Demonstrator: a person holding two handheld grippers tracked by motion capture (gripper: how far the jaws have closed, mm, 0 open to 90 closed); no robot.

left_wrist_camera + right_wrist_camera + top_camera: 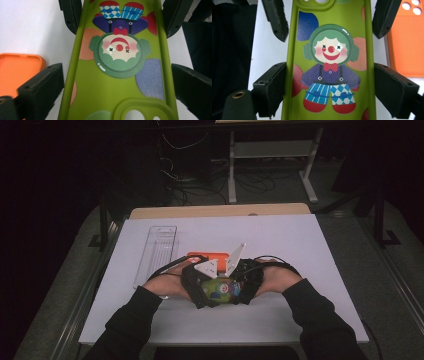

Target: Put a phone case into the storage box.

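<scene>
High view has my left tongs (200, 282) and right tongs (240, 280) meeting over the green clown phone case (220, 289) near the table's (300, 250) front edge. Both pairs are clamped on its long edges from opposite ends. Orange case (212, 256) lies just behind, clear tray (156, 254) further left. Dark room, cables on the floor.

Green phone case (221, 290) half hidden by fingers; orange case (17, 72) cropped.

Clown phone case (220, 289) near table (300, 250) front edge, between left gripper (196, 287) and right gripper (246, 282); second phone case (202, 256) just behind; clear tray (156, 254) farther left.
</scene>
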